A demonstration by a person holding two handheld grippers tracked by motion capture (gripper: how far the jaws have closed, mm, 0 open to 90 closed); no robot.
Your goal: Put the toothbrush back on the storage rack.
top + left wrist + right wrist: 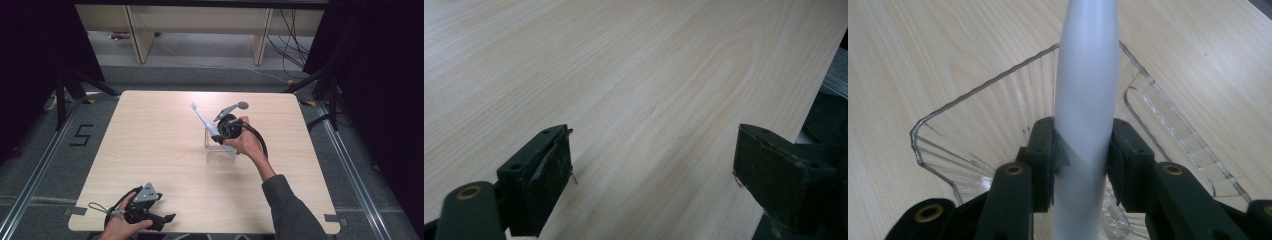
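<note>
Table (pixel 150 150): light wood, square, person at its near edge.

Clear box (pixel 220 150): open-top plastic container, roughly mid-table, a bit toward the right edge. From the right gripper view its rim (pixel 983 85) sits directly below the jaws.

Right gripper (pixel 218 136): held in the right hand (pixel 247 142) over the box, sleeve coming in from the near right corner. Jaws clamped on a white toothbrush (pixel 204 120), one pad on each side of the handle (pixel 1083 110). The brush is tilted, head end pointing up and toward the far left corner, lower end at the box opening; can't tell if it touches the box.

Left gripper (pixel 167 218): in the left hand (pixel 120 227) at the near edge by the near left corner, well apart from the box. Jaws wide apart, nothing between them; the left gripper view has bare wood past the pads (pixel 554 170).
</note>
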